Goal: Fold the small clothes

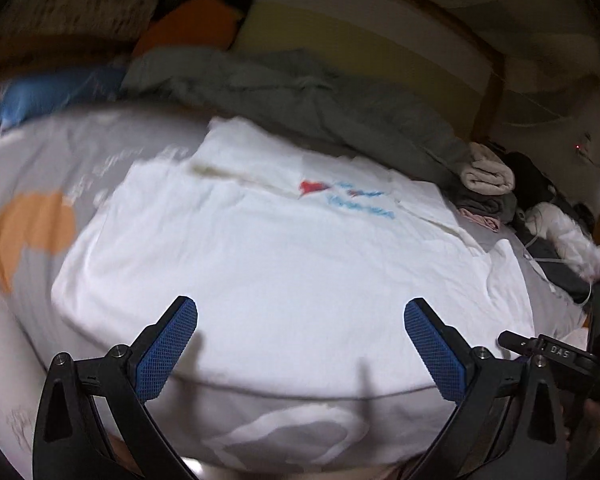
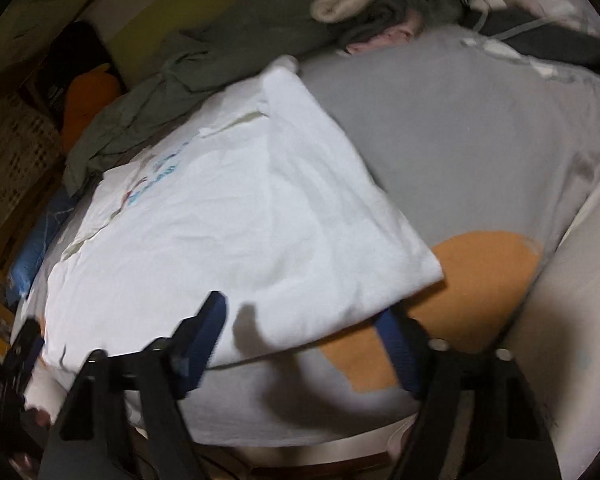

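Observation:
A white T-shirt with a red and blue print lies spread on the grey bedsheet. My left gripper is open, hovering just above the shirt's near hem, touching nothing. In the right wrist view the same shirt shows with one side folded over. My right gripper is open at the shirt's near corner; its right finger is partly hidden under the cloth edge, its left finger lies over the shirt.
A rumpled grey-green garment lies beyond the shirt. A rolled beige towel and a pile of clothes sit at the right. A blue pillow and an orange cushion are at the back left. The sheet has an orange patch.

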`<move>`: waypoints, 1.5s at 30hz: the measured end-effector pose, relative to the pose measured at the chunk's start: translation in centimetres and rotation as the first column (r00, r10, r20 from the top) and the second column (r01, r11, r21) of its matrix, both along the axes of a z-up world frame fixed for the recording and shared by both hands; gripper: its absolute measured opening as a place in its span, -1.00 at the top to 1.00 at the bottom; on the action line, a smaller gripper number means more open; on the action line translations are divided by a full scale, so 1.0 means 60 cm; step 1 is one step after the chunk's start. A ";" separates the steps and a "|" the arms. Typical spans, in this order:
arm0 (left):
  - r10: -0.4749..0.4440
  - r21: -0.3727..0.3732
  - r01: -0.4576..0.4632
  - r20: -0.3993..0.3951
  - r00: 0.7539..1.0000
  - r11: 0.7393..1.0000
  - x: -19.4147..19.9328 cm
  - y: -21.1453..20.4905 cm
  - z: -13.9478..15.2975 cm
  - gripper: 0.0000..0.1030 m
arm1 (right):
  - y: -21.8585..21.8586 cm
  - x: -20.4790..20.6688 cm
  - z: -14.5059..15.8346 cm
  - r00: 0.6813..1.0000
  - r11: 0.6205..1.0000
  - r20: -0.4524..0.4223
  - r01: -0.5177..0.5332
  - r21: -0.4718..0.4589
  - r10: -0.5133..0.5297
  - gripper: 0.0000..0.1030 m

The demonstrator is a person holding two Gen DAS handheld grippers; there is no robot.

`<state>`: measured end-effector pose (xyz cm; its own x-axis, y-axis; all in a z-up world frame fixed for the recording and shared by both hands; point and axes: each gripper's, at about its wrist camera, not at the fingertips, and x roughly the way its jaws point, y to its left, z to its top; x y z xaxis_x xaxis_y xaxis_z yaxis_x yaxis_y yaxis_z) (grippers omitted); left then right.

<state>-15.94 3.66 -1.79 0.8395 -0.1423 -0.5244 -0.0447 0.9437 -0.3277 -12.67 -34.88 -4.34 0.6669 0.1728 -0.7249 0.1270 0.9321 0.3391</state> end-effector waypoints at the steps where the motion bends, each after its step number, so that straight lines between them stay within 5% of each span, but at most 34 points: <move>1: 0.022 -0.018 -0.023 -0.023 0.999 1.000 -0.003 0.009 -0.009 -1.00 | -0.003 0.002 -0.003 1.000 1.000 -0.002 0.015 0.007 -0.015 -0.16; 7: 0.266 -0.046 -0.272 -0.118 0.957 0.961 -0.040 0.061 -0.052 -0.98 | -0.018 -0.002 -0.014 0.999 0.997 0.003 0.032 0.064 -0.032 -0.09; 13: 0.284 -0.166 -0.308 -0.153 0.947 0.937 -0.040 0.092 -0.073 -0.98 | -0.026 -0.009 -0.013 0.997 0.993 0.020 0.072 0.092 -0.074 -0.10; 17: 0.356 -0.234 -0.382 -0.148 0.923 0.894 -0.022 0.119 -0.075 -0.80 | -0.018 -0.004 -0.011 0.997 0.996 0.022 0.070 0.049 -0.071 -0.07; 19: 0.385 -0.266 -0.413 -0.154 0.910 0.871 -0.013 0.134 -0.077 -0.64 | -0.011 -0.002 -0.008 0.997 0.997 0.025 0.073 -0.003 -0.072 0.07; 22: 0.430 -0.234 -0.456 -0.154 0.889 0.859 -0.012 0.137 -0.075 -0.12 | 0.000 0.002 -0.003 0.997 0.996 0.034 0.069 -0.061 -0.067 0.17; 25: 0.448 -0.181 -0.466 -0.136 0.884 0.866 -0.025 0.135 -0.068 0.69 | -0.019 0.017 -0.011 0.994 0.995 0.024 0.104 0.014 -0.104 0.39; 26: 0.437 -0.197 -0.453 -0.121 0.891 0.870 -0.030 0.138 -0.061 0.92 | -0.023 0.020 -0.010 0.992 0.992 0.034 0.124 0.031 -0.125 0.60; 28: 0.430 -0.205 -0.441 -0.097 0.898 0.874 -0.033 0.141 -0.039 0.92 | -0.018 0.019 -0.003 0.988 0.990 0.067 0.142 0.003 -0.142 0.85; 32: 0.392 -0.232 -0.374 0.035 0.919 0.898 -0.063 0.140 0.036 0.92 | 0.000 -0.013 0.040 0.973 0.990 0.194 0.131 -0.041 -0.121 0.91; 39: 0.354 -0.264 -0.291 0.236 0.905 0.920 -0.144 0.126 0.155 0.92 | -0.056 -0.086 0.130 0.941 0.966 0.278 0.131 0.222 -0.192 0.91; 45: 0.364 -0.258 -0.299 0.264 0.893 0.919 -0.153 0.123 0.171 0.92 | -0.066 -0.131 0.176 0.925 0.969 0.346 0.074 0.237 -0.155 0.91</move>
<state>-25.12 11.02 8.47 0.9687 0.0955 -0.2293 -0.2115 0.8011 -0.5599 -20.55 -38.84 6.24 0.8993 0.2040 -0.3868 0.0606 0.8178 0.5723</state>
